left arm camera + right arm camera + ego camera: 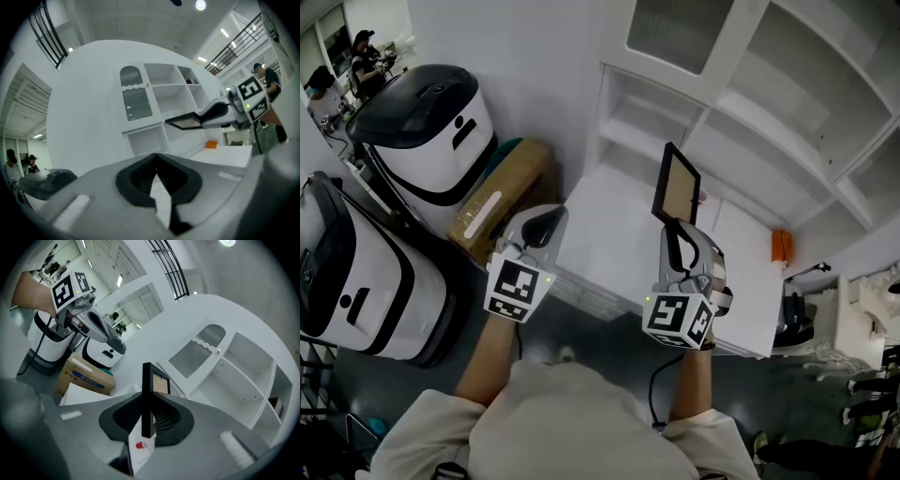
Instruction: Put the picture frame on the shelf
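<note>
My right gripper [678,231] is shut on the lower edge of the picture frame [675,185], a black frame with a brown back that stands upright over the white counter [605,239]. In the right gripper view the frame [148,394] rises edge-on between the jaws of that gripper [147,422]. The white shelf unit [750,117] with open compartments stands beyond it. To the left, my left gripper [546,223] hovers at the counter's near edge, its jaws together with nothing in them. From the left gripper view [155,159] the frame [183,122] shows in front of the shelf [164,86].
A cardboard box [502,202] sits left of the counter beside two white-and-black machines [422,127]. On the counter stand an orange object [781,246] at the right and a small red cup [140,445]. People stand far off at the upper left.
</note>
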The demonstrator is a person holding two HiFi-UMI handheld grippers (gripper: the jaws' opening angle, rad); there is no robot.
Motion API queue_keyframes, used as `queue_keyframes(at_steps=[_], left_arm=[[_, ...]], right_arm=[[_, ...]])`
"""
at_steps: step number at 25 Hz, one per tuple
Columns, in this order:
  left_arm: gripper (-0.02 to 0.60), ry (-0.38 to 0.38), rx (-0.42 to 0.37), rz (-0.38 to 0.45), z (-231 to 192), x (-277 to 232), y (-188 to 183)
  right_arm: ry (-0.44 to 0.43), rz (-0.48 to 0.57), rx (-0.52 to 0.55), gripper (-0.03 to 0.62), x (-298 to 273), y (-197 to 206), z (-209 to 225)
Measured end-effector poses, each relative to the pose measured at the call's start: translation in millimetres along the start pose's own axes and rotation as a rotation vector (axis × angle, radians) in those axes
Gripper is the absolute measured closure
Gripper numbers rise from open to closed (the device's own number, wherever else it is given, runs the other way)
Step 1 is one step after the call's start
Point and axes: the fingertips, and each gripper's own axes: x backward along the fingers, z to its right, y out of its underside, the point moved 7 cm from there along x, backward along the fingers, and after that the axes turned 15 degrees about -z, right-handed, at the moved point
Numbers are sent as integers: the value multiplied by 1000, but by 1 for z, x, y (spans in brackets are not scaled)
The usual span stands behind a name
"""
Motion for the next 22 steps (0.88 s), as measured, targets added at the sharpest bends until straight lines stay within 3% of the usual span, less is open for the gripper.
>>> queue_keyframes(at_steps=[16,22], left_arm=[[577,45,0,-11,-34,-36,11],[577,30,12,-41,-48,-50,18]], right_arm=[[-28,-6,30,525,-61,-30,-4],[-51,-9,44,525,-94,-33,-3]])
